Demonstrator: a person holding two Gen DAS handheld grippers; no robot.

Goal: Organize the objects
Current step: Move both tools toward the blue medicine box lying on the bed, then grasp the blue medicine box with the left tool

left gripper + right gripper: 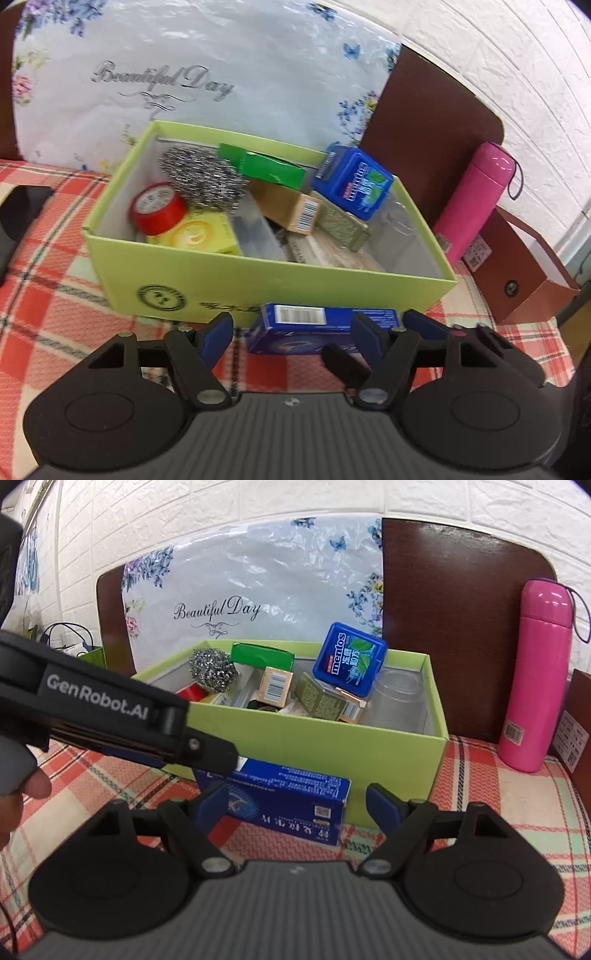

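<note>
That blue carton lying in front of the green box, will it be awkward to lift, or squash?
The blue carton looks like thin printed cardboard, so hard squeezing could probably dent it. It lies flat on the checked cloth with straight sides, so it is unlikely to roll. For its size it seems light, though its contents are not visible.

Both wrist cameras sit low and close over the plaid cloth [55,314], looking forward and slightly downward toward the far wall. Each faces the green box [258,280], with the blue carton [288,797] nearest. The right camera seems to sit further right.
</note>
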